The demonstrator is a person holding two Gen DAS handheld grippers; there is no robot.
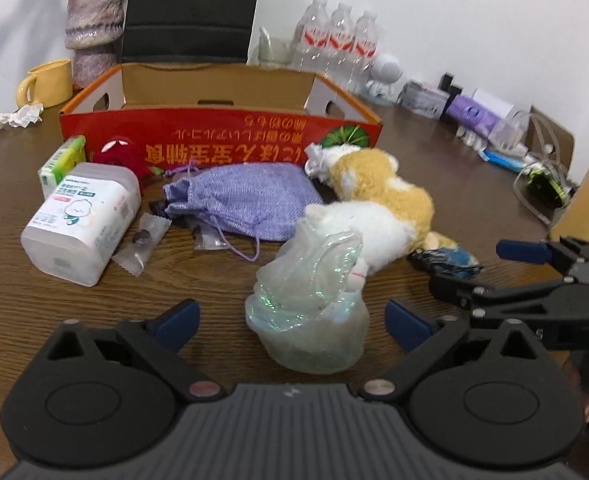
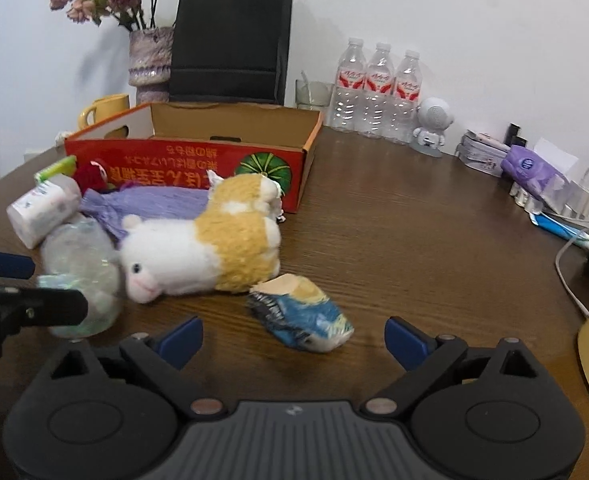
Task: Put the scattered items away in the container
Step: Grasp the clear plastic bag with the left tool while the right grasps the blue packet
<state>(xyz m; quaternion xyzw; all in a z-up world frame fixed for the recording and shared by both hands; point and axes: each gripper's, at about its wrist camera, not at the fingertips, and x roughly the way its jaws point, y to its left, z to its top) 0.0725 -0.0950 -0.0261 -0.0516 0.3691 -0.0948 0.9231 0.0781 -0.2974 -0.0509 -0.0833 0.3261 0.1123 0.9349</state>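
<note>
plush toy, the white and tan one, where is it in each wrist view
Left wrist view: the plush toy lies right of centre, behind the clear iridescent bag.
Right wrist view: it lies left of centre, face toward the camera, right of that bag.
Shared landmark: the red cardboard box stands just behind it in both.

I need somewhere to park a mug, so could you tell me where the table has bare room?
Bare wood lies right of the cardboard box, between the plush toy and the water bottles. It is crowded in front of the box, around the purple pouch.
</note>
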